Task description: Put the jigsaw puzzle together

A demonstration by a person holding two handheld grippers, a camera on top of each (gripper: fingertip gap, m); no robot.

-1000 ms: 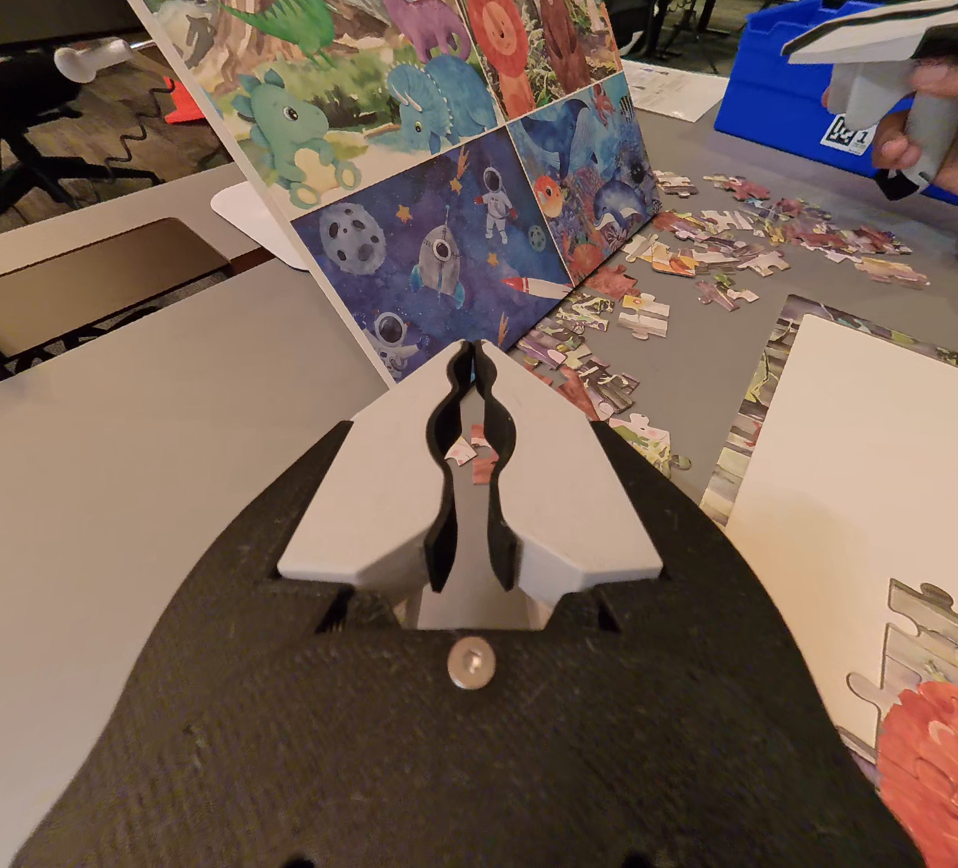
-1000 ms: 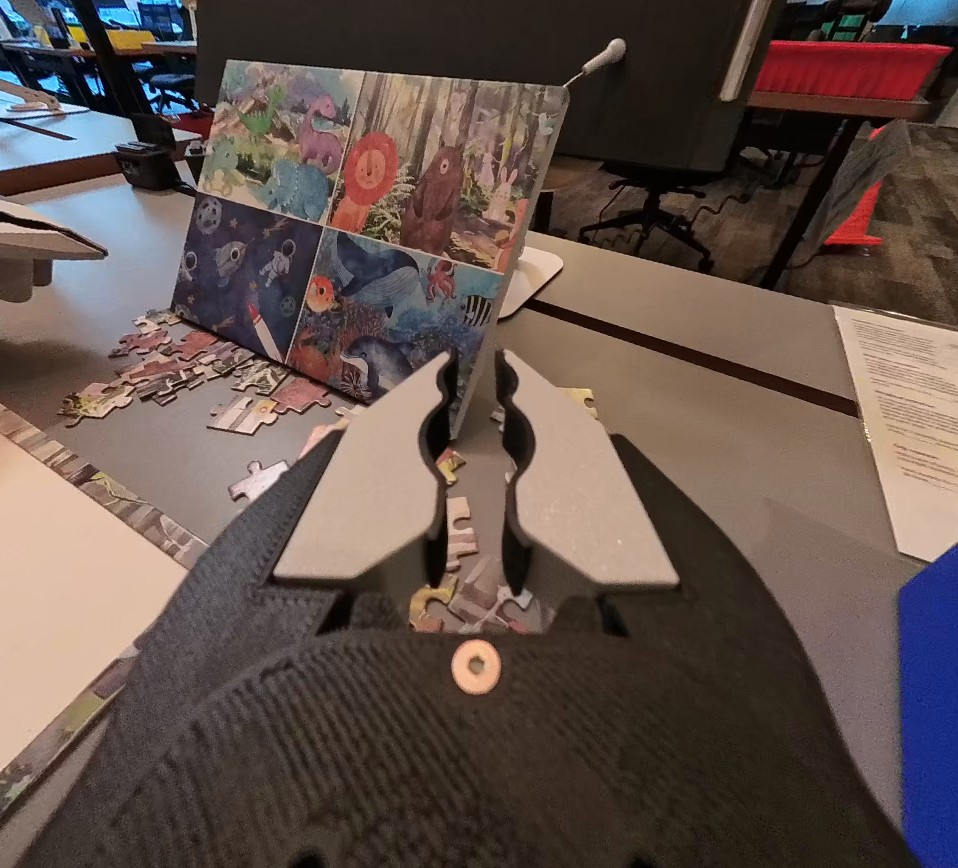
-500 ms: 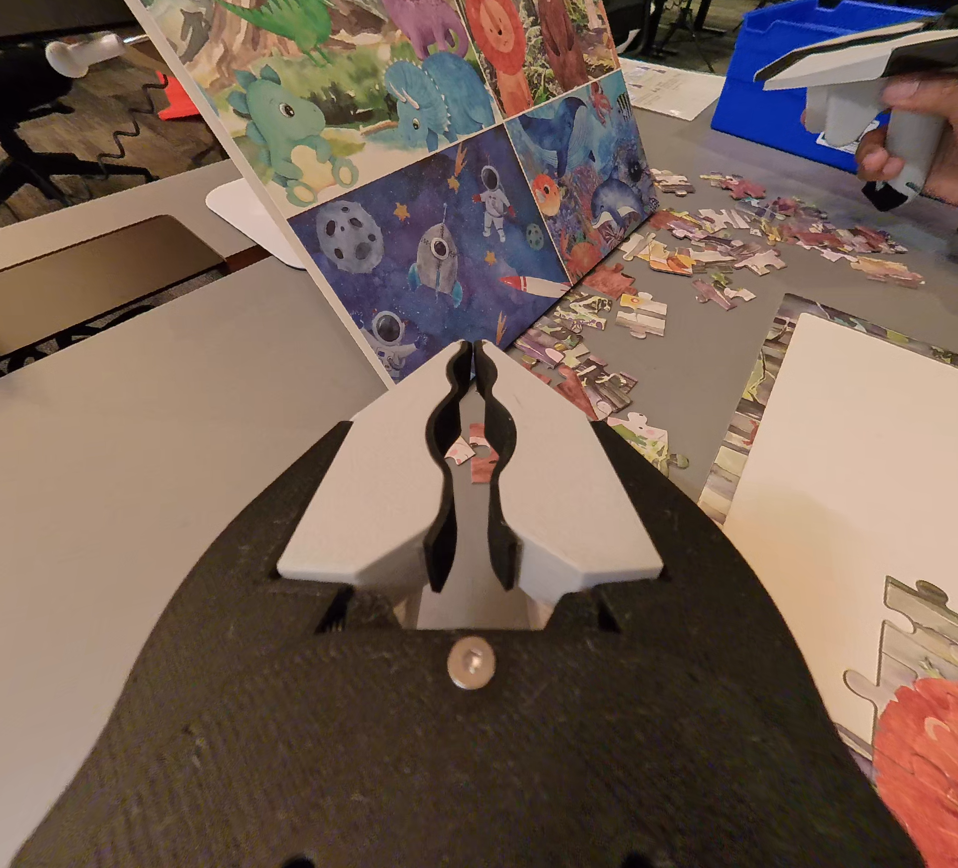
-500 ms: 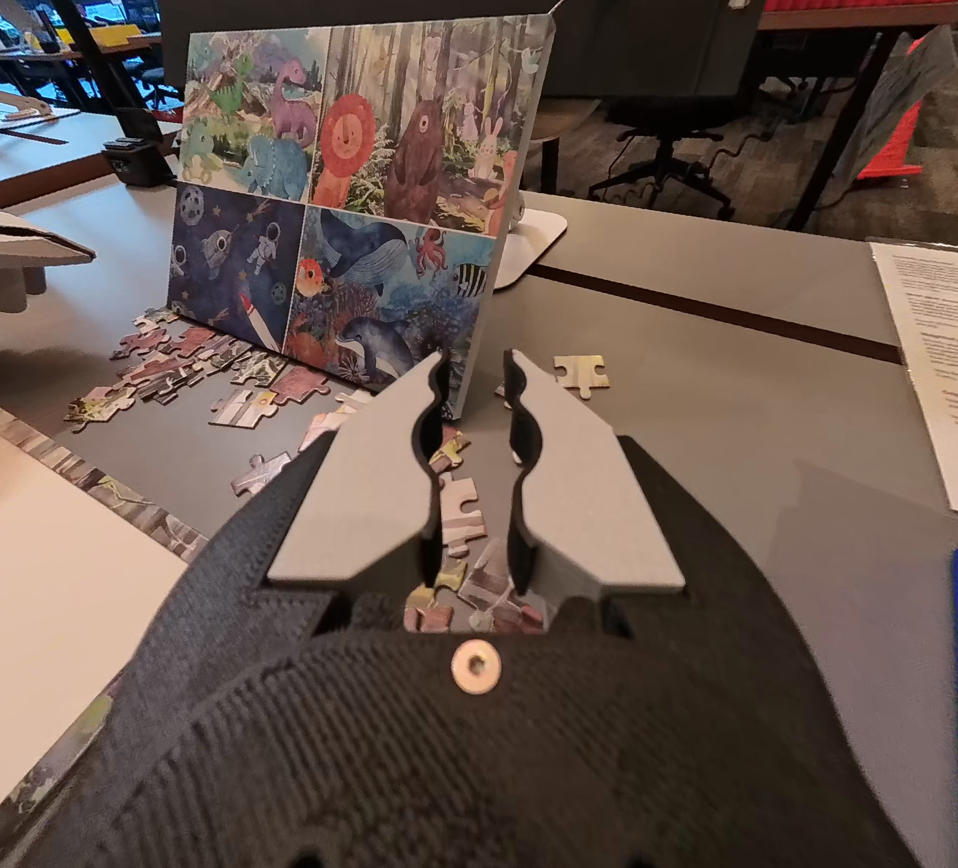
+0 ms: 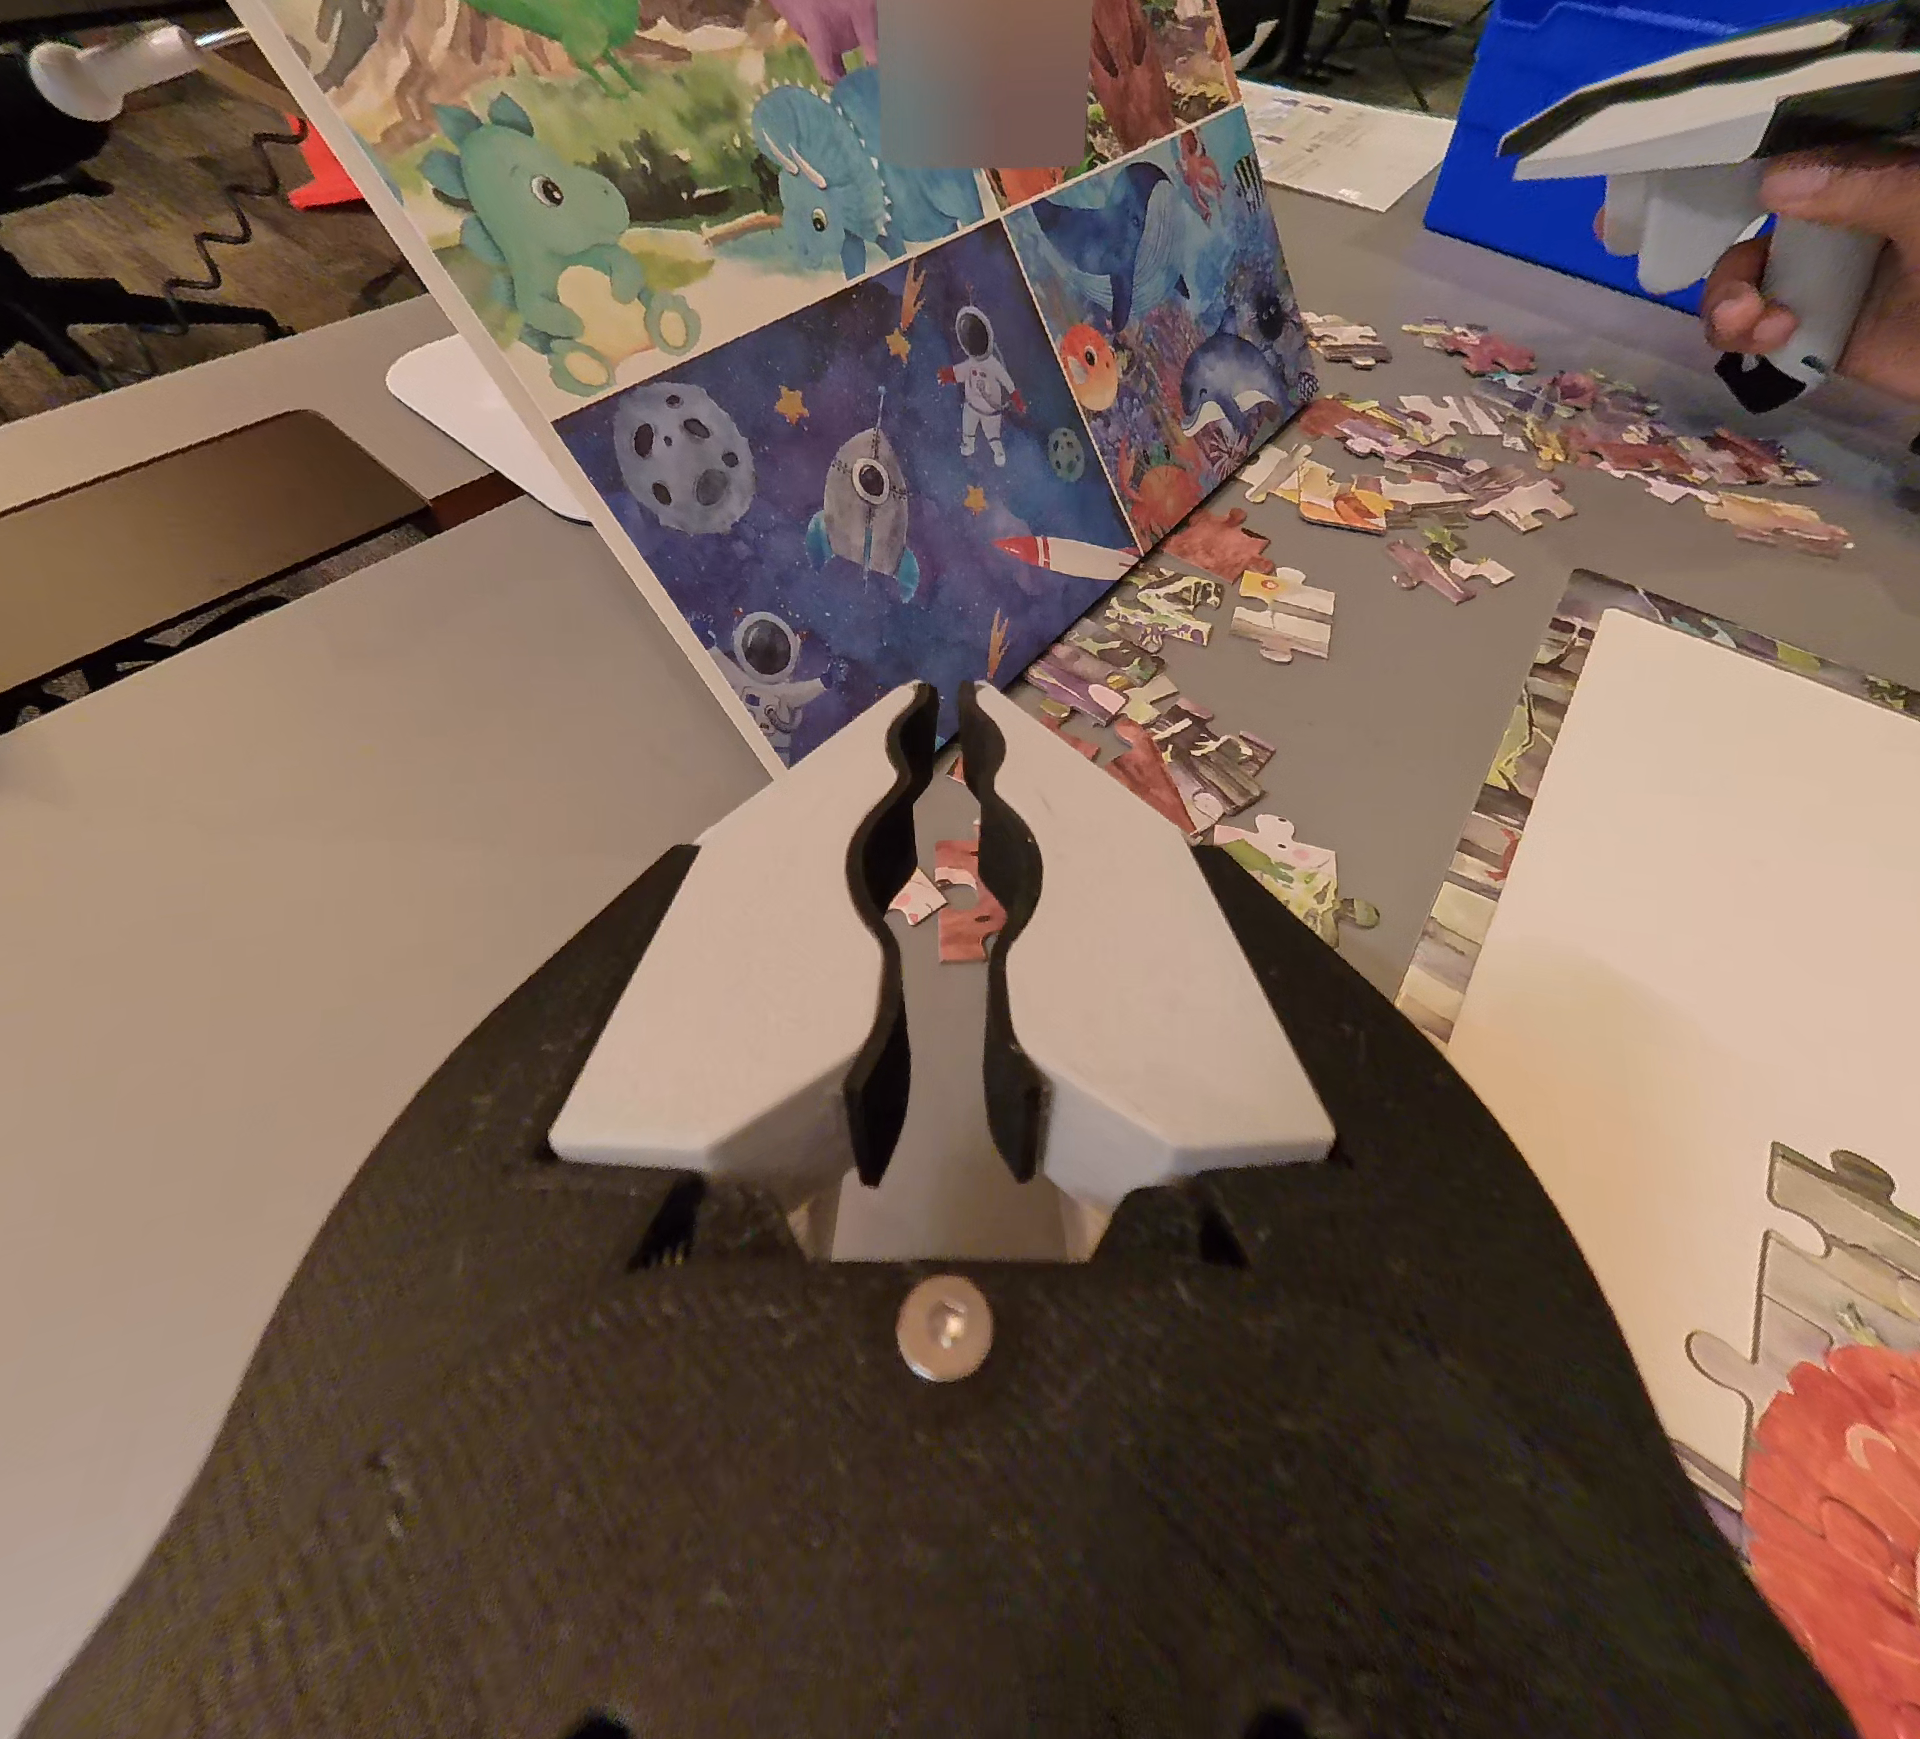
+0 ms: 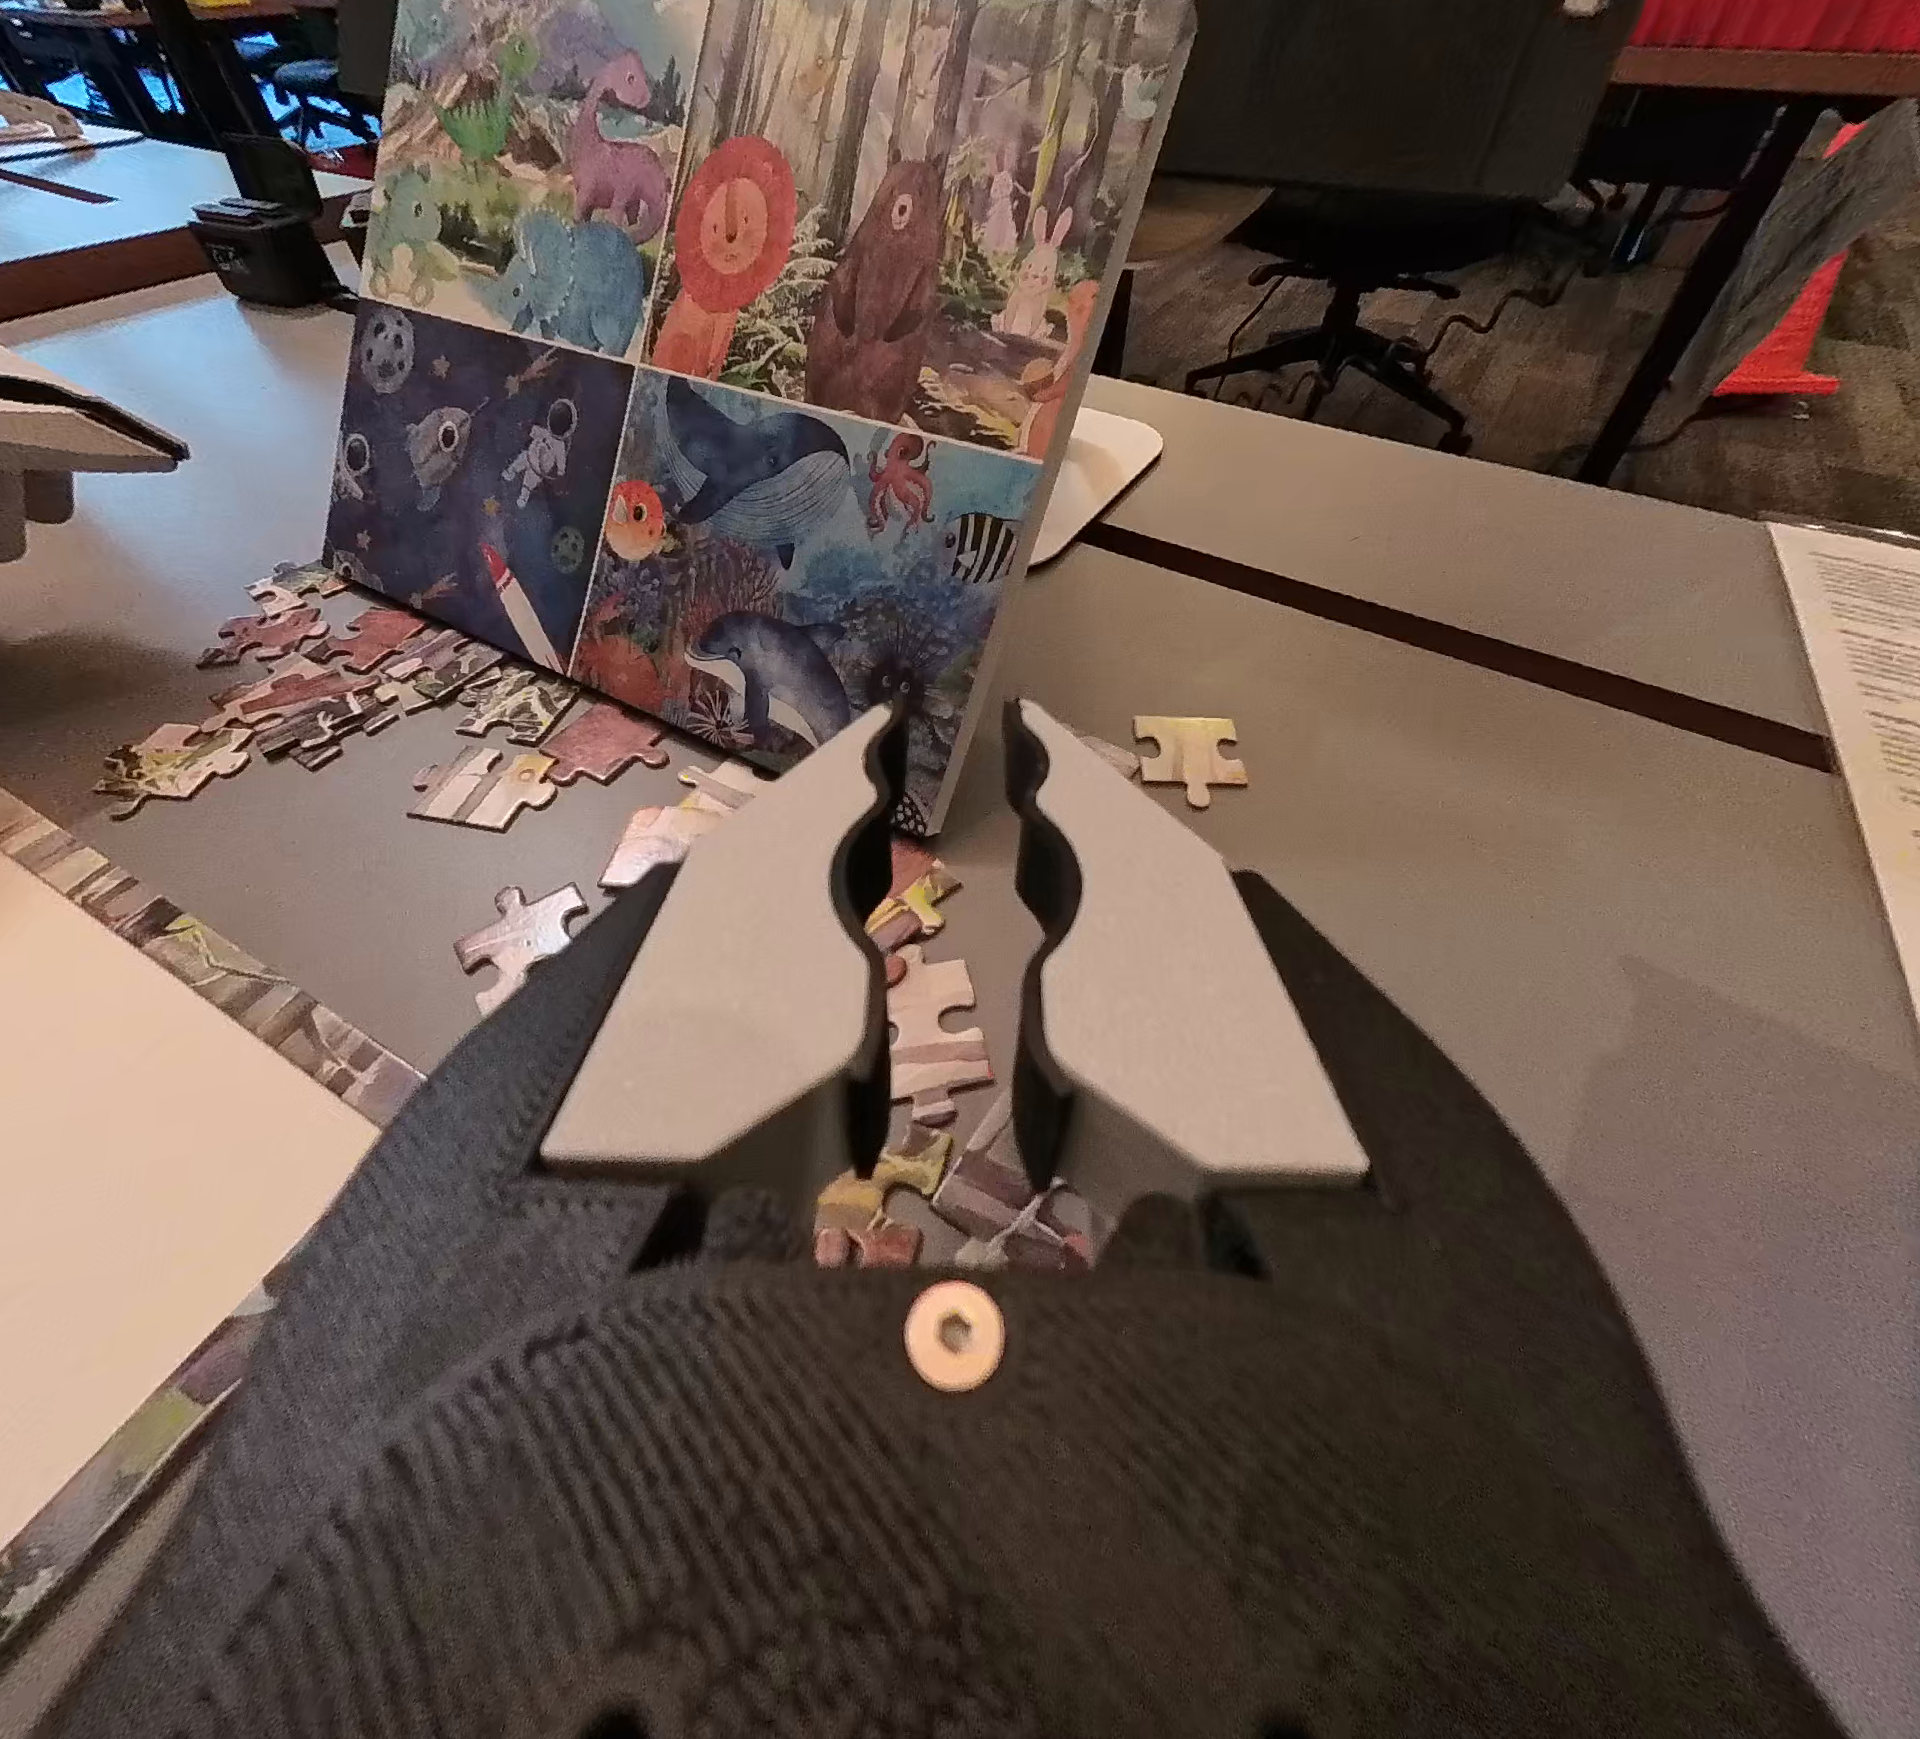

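My left gripper (image 5: 945, 707) hangs over the grey table with its jaws almost together and nothing held. Two small pieces (image 5: 961, 900) lie on the table under it. My right gripper (image 6: 954, 721) is open a little and empty, low over a cluster of loose pieces. A pale piece (image 6: 930, 1024) lies between its fingers. It also shows far right in the left wrist view (image 5: 1704, 120), held by a hand. The white puzzle board (image 5: 1714, 910) has a partly laid border and an orange lion patch (image 5: 1849, 1502). More loose pieces (image 5: 1455, 484) lie by the upright reference picture (image 5: 831, 339).
The reference picture (image 6: 727, 339) stands on a white base mid-table. A single piece (image 6: 1190, 754) lies to its right. A printed sheet (image 6: 1860, 702) lies at the right edge. A blue bin (image 5: 1621, 48) stands behind the pieces. Chairs and desks stand beyond the table. The gap from one gripper's tips to the other's is roughly 35 centimetres. The right gripper is farther from the upright reference picture (image 5: 831, 339), some 25 centimetres, than the left, some 11 centimetres. It is also in sight in the right wrist view (image 6: 478, 351).
My right gripper has come down closer to the pieces in front of the picture and its jaws have spread slightly. My left gripper has stayed almost still.
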